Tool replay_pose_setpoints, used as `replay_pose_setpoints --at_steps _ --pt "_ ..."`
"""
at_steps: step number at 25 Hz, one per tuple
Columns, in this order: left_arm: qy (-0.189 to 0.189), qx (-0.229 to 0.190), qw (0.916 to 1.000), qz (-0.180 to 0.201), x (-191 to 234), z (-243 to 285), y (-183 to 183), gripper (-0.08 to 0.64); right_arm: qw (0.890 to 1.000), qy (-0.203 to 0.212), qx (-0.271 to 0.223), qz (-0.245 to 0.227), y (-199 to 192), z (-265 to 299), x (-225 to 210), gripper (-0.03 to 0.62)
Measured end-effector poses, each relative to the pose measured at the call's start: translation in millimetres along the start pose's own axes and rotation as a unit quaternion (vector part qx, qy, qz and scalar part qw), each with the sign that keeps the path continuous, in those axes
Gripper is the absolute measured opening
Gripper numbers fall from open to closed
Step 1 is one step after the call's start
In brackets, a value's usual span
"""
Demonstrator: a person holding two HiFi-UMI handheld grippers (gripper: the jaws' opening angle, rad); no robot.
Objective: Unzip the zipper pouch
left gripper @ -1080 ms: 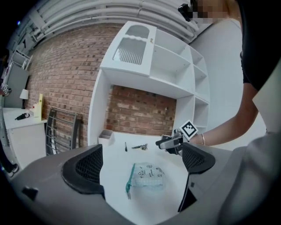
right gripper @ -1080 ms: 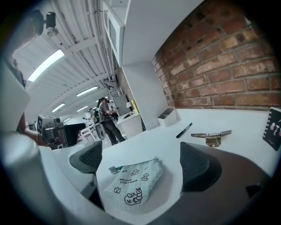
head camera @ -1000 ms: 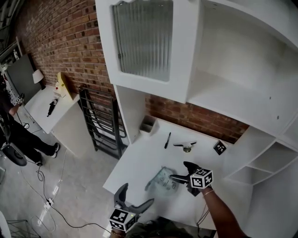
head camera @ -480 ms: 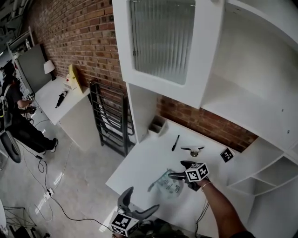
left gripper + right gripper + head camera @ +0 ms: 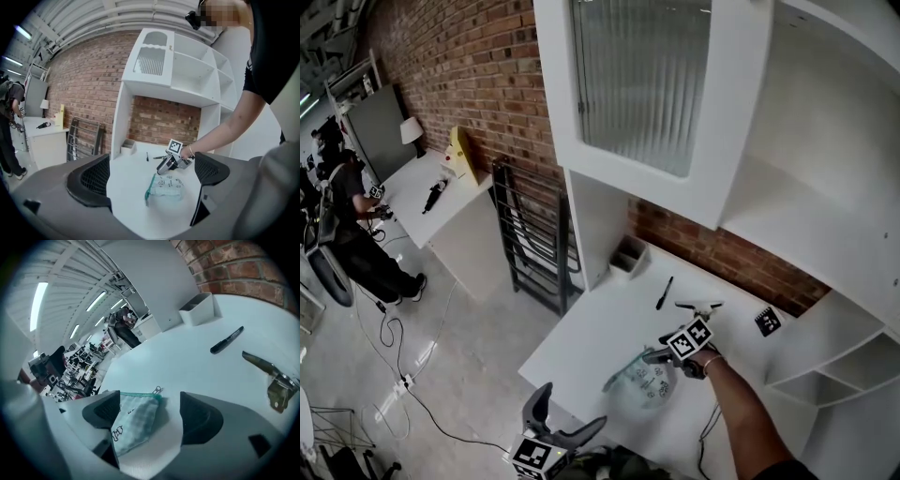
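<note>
Where pouch point(image 5: 642, 382) lies, desk point(image 5: 600, 328) spreads wide.

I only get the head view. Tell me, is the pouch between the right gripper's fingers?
Observer: Yes. The right gripper view shows the right gripper astride the zipper pouch. Its fingers are apart and have just been closing, not yet pressing it.
Operator: Where's the zipper pull?
Observer: The zipper pull sticks out at the pouch's far corner, level with the fingertips and between them.
</note>
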State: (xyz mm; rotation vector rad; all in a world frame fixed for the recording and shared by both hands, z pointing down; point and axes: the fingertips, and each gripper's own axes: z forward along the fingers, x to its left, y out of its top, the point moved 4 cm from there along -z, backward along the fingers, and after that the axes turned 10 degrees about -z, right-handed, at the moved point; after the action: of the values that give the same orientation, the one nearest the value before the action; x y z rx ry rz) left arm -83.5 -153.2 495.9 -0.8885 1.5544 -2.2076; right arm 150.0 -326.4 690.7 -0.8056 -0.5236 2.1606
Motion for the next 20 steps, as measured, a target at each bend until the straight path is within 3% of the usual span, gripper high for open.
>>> replay_pose_setpoints --at_steps 5,11,16,20 --pt "0.007 0.007 0.9999 -0.003 0 -1 -6 0.566 0.998 0.038 0.047 0.014 -5 11 0 0.304" --pt "0.02 0.005 0.9997 -0.01 3 -3 -8 0.566 0.995 0.04 0.086 0.024 -6 12 -7 0.233" --pt "0.025 0.002 0.9996 -0.013 6 -4 -7 0.566 0.989 0.054 0.139 0.0 -13 18 4 0.164" --pt "0.02 0.002 0.9997 -0.014 7 -3 -8 0.566 0.989 0.047 0.14 0.001 -15 18 5 0.114"
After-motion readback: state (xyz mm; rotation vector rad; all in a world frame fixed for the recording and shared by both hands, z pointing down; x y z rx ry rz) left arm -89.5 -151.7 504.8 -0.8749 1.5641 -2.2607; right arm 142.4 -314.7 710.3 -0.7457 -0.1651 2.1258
